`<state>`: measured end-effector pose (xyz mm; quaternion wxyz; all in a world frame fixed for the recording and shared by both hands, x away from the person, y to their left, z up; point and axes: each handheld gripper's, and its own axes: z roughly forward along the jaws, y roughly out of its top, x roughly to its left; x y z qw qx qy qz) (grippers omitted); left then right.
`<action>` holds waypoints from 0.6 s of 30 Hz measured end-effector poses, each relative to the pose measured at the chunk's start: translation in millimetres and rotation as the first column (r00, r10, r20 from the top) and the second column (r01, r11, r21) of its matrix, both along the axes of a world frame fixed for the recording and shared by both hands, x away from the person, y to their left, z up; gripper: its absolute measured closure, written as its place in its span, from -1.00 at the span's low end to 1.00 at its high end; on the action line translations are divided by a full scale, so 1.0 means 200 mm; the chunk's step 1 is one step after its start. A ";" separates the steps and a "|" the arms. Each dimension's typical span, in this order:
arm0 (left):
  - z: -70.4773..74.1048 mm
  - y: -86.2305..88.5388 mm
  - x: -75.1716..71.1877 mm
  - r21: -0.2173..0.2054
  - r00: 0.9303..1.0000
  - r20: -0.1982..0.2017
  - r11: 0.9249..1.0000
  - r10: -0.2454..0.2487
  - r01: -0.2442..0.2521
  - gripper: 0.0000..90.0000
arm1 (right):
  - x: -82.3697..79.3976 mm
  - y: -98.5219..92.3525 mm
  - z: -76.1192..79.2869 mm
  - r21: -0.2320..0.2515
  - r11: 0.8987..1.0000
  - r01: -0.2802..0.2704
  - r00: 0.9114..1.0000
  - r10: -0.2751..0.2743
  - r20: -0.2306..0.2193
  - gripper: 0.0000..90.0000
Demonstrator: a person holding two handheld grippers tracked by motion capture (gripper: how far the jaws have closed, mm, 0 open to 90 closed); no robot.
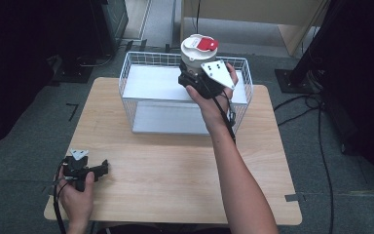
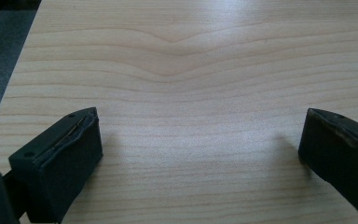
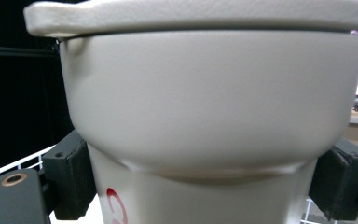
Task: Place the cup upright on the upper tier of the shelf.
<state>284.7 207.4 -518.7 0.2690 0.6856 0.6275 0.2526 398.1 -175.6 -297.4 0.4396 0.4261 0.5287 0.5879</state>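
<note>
A cream cup (image 1: 195, 53) with a white lid and a red patch on top is held above the white wire basket (image 1: 131, 73) at the back of the wooden table (image 1: 175, 165). My right gripper (image 1: 195, 78) is shut on the cup; in the right gripper view the cup (image 3: 209, 121) sits upright between both black jaws, which press its narrower lower body. My left gripper (image 1: 102, 168) rests low over the table's front left corner. In the left gripper view its jaws stand wide apart over bare wood, so the left gripper (image 2: 200, 149) is open and holds nothing.
The basket has a flat white floor (image 1: 160, 83) and tall wire walls. Black stands and cables (image 1: 316, 102) lie on the grey floor right of the table. Dark equipment stands at the far left.
</note>
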 end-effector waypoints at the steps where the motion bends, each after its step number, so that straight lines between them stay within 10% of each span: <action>1: 0.00 0.00 0.00 0.000 1.000 0.000 1.000 0.000 0.000 -1.00 | 0.02 0.00 0.00 0.005 1.000 0.002 1.000 -0.002 -0.004 -0.73; 18: 0.00 0.00 0.00 0.001 1.000 0.001 1.000 -0.002 0.002 -1.00 | 0.16 0.00 -0.06 0.025 0.999 0.029 0.995 -0.026 -0.099 -0.73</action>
